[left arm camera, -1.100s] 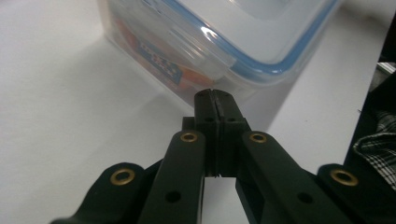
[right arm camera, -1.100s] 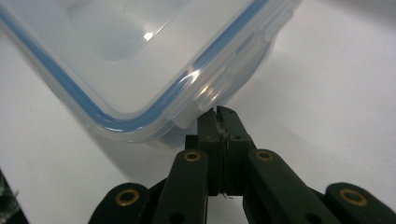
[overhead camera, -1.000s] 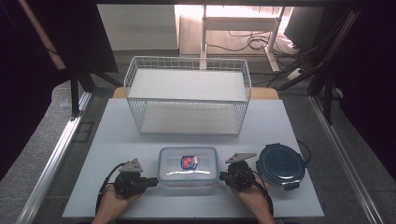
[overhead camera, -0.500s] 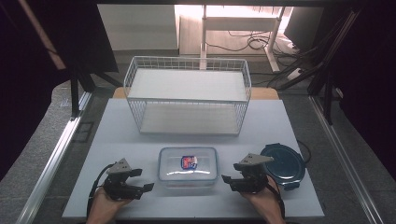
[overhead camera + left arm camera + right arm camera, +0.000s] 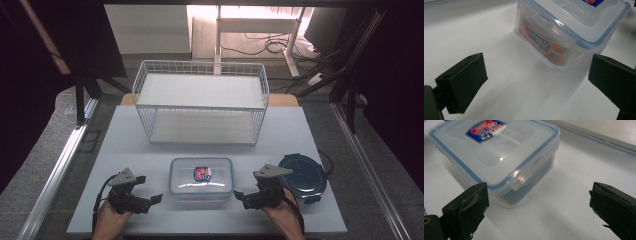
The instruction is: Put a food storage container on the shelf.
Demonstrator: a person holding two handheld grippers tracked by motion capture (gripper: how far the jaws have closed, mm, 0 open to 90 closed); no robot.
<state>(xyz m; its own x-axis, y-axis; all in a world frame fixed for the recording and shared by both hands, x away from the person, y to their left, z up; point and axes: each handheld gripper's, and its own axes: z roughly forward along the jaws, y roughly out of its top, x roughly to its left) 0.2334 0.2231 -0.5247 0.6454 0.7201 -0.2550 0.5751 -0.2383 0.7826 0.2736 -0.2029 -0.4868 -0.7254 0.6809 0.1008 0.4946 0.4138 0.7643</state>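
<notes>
Left gripper: left of the lidded container, jaws just spread, grasping nothing.
Right gripper: right of it, likewise released, empty.

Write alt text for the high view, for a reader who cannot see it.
A clear lidded food container sits on a white table, flanked by a person's left gripper and right gripper, both open and apart from it. Behind it stands a white wire basket; a dark round lid lies to the right.

Clear blue-rimmed container, red-blue label; white wire basket; dark-blue lid.
</notes>
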